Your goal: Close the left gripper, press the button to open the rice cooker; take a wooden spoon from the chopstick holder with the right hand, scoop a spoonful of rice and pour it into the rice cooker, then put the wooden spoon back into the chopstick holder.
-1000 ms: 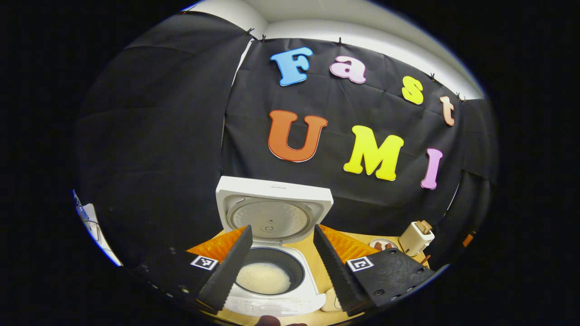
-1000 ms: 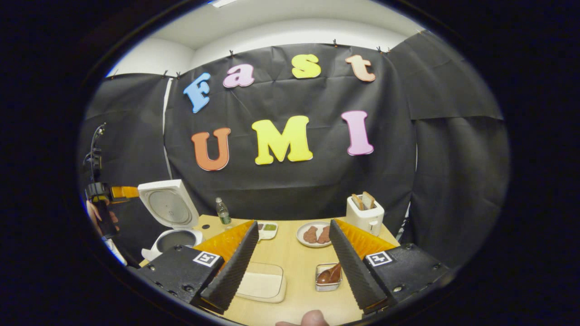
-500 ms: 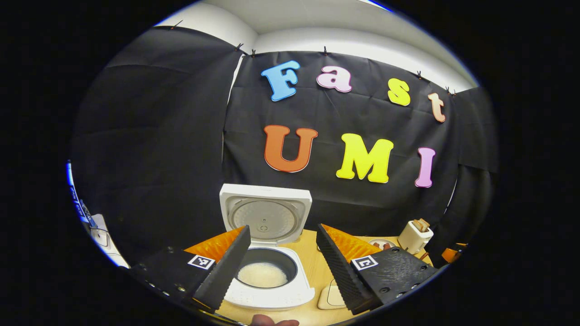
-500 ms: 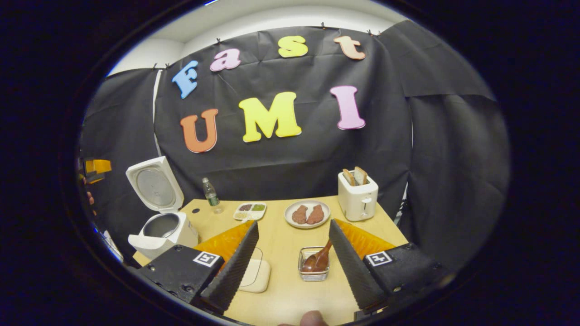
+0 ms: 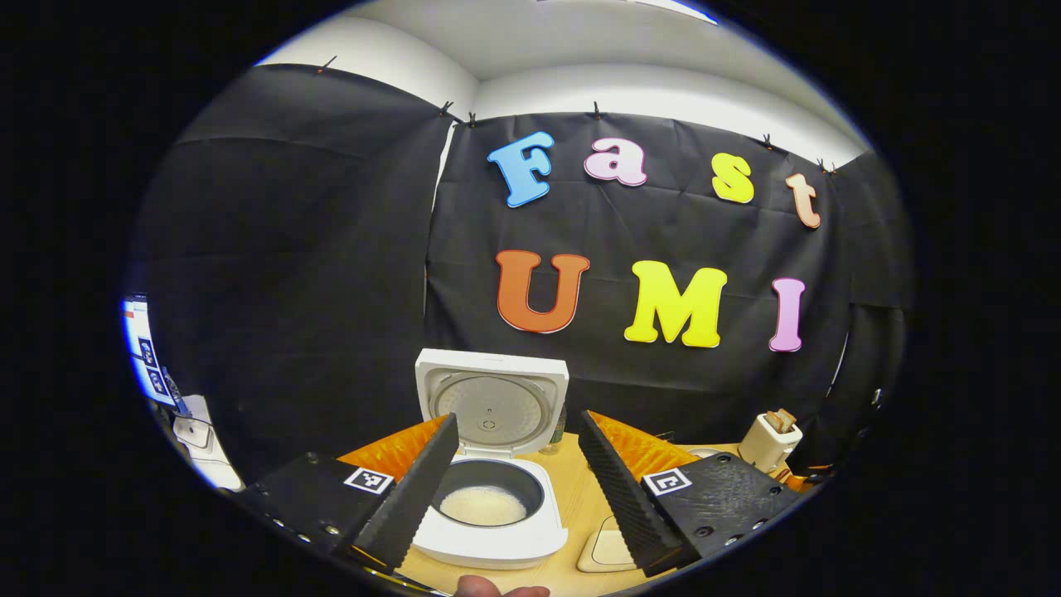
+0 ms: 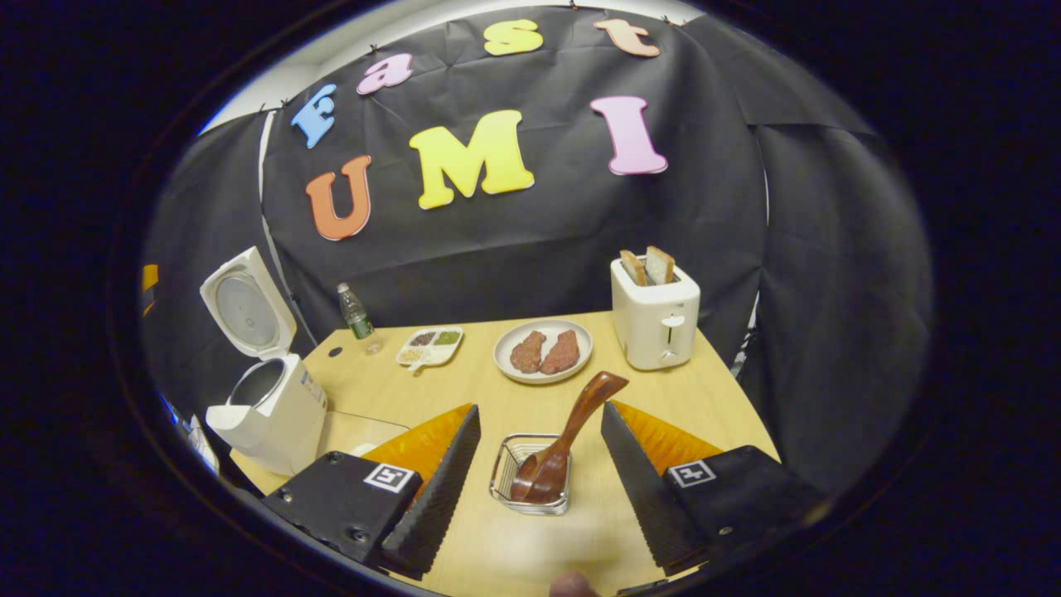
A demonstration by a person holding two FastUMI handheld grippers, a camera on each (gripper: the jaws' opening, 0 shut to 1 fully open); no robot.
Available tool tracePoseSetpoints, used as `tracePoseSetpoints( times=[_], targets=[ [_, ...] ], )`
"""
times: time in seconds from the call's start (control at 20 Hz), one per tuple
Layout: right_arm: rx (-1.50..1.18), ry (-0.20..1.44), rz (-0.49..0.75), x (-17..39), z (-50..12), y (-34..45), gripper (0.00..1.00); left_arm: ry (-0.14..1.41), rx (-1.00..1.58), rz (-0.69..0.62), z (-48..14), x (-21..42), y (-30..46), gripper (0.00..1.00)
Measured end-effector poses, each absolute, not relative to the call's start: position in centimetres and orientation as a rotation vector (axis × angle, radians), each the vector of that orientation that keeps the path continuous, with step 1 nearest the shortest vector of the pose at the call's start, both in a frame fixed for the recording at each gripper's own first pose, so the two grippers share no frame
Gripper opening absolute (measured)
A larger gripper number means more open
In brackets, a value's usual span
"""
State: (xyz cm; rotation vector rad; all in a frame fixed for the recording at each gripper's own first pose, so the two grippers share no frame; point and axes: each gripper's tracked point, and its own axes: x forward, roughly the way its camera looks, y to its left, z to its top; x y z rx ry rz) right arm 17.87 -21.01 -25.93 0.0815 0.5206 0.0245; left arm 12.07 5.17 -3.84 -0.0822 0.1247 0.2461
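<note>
left gripper (image 5: 515, 489) is hovering in front of the rice cooker (image 5: 491, 506), jaws spread wide, gripping nothing. the cooker's lid (image 5: 491, 402) is standing upright and open, and white rice (image 5: 483, 505) is sitting in the dark inner pot. a pale flat container (image 5: 603, 551) is lying on the tabletop (image 5: 580, 497) just right of the cooker, partly behind the right finger. a toaster (image 5: 769, 439) is showing at the far right.

right gripper (image 6: 539, 489) is hanging above the tabletop (image 6: 704, 398), jaws wide apart and empty. between its fingers the wire chopstick holder (image 6: 507, 473) is sitting near the front edge, with the wooden spoon (image 6: 568, 435) resting in it, bowl down, handle leaning up to the right. further back are a plate of meat (image 6: 544, 351), a white toaster (image 6: 655, 311) with two bread slices, a divided snack tray (image 6: 429, 346) and a water bottle (image 6: 355, 312). the open rice cooker (image 6: 265, 398) is standing at the table's left corner.
</note>
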Motion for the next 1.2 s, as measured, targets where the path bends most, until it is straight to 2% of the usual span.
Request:
tracePoseSetpoints(
  times=[0.1, 0.15, 0.2, 0.25, 0.3, 0.35, 0.4, 0.45, 0.5, 0.55, 0.6, 0.65, 0.7, 0.8, 0.85, 0.9, 1.0, 1.2],
  targets=[
    [0.093, 0.566, 0.044, 19.4, -28.2, -21.6, 0.95, 0.138, -0.086, 0.265, -4.2, 11.9, 4.5, 0.94],
    [0.101, 0.590, 0.054, 19.9, -29.2, -21.8, 0.86, 0.142, -0.092, 0.272, -4.5, 11.8, 3.8, 0.94],
    [0.114, 0.607, 0.064, 20.3, -30.1, -21.9, 0.93, 0.150, -0.097, 0.274, -4.8, 11.6, 3.1, 0.94],
    [0.125, 0.621, 0.069, 21.0, -30.9, -22.2, 0.85, 0.153, -0.097, 0.278, -5.1, 11.4, 2.4, 0.94],
    [0.134, 0.640, 0.071, 21.7, -31.8, -22.4, 0.92, 0.160, -0.089, 0.281, -5.4, 11.1, 1.8, 0.94],
    [0.144, 0.661, 0.072, 22.2, -32.6, -22.8, 0.90, 0.167, -0.079, 0.286, -5.6, 10.8, 1.5, 0.94],
    [0.156, 0.678, 0.070, 22.9, -33.4, -23.1, 0.78, 0.176, -0.071, 0.290, -5.7, 10.5, 1.3, 0.94],
    [0.169, 0.691, 0.070, 23.5, -34.1, -23.3, 0.84, 0.185, -0.064, 0.297, -5.8, 10.2, 1.3, 0.94],
    [0.173, 0.698, 0.075, 24.0, -34.5, -23.2, 0.80, 0.189, -0.057, 0.309, -5.9, 9.9, 1.6, 0.94],
    [0.171, 0.703, 0.075, 24.4, -34.9, -23.2, 0.68, 0.195, -0.054, 0.322, -5.8, 9.7, 2.0, 0.94],
    [0.178, 0.712, 0.092, 24.7, -35.2, -22.8, 0.71, 0.203, -0.057, 0.332, -6.0, 9.7, 2.5, 0.94],
    [0.186, 0.718, 0.104, 24.8, -35.2, -22.4, 0.59, 0.214, -0.064, 0.335, -6.2, 9.8, 2.7, 0.94],
    [0.195, 0.719, 0.111, 24.9, -35.1, -22.2, 0.53, 0.218, -0.072, 0.338, -6.3, 9.7, 2.9, 0.94],
    [0.192, 0.715, 0.104, 24.6, -34.7, -22.3, 0.49, 0.202, -0.088, 0.332, -6.0, 9.8, 3.2, 0.94],
    [0.195, 0.710, 0.095, 24.3, -34.4, -22.4, 0.36, 0.198, -0.093, 0.326, -5.9, 9.8, 3.2, 0.94],
    [0.199, 0.710, 0.090, 23.9, -34.1, -22.6, 0.37, 0.195, -0.092, 0.323, -5.9, 9.9, 3.4, 0.94],
    [0.220, 0.710, 0.073, 23.1, -33.8, -22.8, 0.26, 0.196, -0.095, 0.315, -6.0, 10.0, 3.6, 0.94],
    [0.246, 0.720, 0.052, 21.3, -33.0, -22.1, 0.20, 0.191, -0.102, 0.287, -5.8, 9.7, 4.2, 0.94]
  ],
)
